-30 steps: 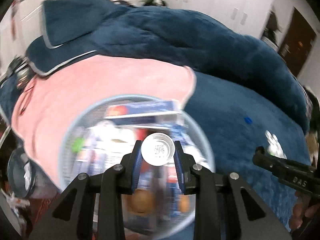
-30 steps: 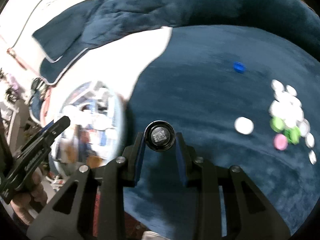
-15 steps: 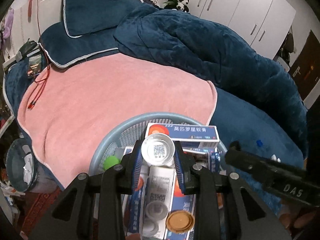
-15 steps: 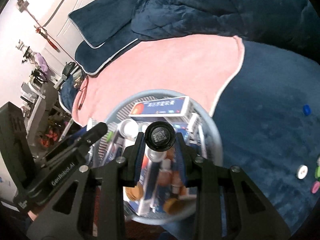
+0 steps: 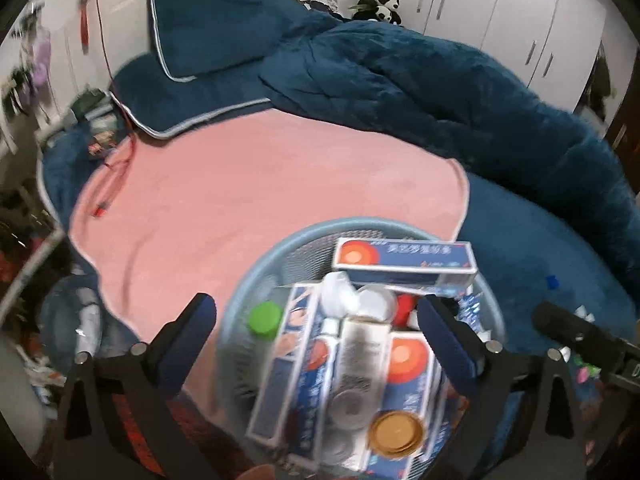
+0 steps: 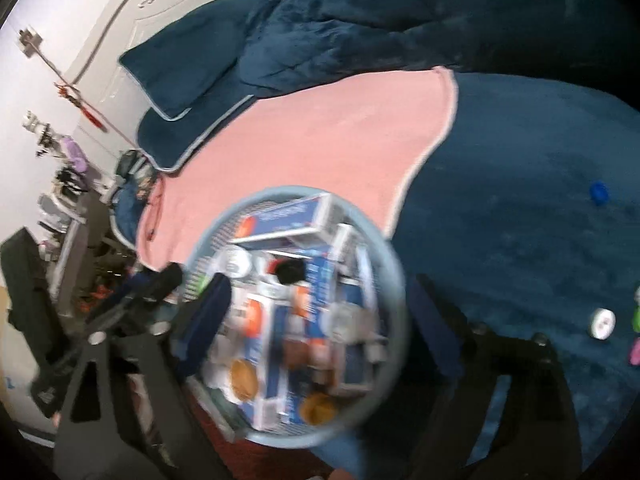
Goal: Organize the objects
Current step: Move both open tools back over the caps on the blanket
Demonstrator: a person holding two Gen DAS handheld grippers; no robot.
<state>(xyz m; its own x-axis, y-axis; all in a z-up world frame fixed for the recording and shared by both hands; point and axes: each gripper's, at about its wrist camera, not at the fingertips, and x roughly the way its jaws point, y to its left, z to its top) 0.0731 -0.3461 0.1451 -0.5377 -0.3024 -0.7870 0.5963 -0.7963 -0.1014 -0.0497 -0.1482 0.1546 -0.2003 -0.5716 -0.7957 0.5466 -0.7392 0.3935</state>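
Both hand-held grippers are over the round pale-blue basket (image 5: 256,280), jaws opening, nothing between the pads in either view.

Left hand-held gripper (image 5: 320,324): fingers spread wide at lower centre of the left wrist frame, straddling the basket's contents. Directly between and just above the fingertips lie a white cap (image 5: 374,302) and, beside it, a crumpled white piece; neither is touched by a pad.

Right hand-held gripper (image 6: 320,300): fingers apart at lower centre of the right wrist frame. A black cap (image 6: 291,272) lies in the basket just above the gap, free of the pads. View blurred; finer detail not readable.

Basket holds blue-and-white boxes (image 5: 404,260), long axes mostly running bottom-to-top of the frame, one crosswise at the far rim, plus a green cap (image 5: 265,319) and a gold lid (image 5: 396,434).

Next items: loose caps (image 6: 602,322) on the blue bed cover, at the right edge of the right wrist frame, well apart from the basket. Judgement: the right hand is nearer; the move is toward frame right.
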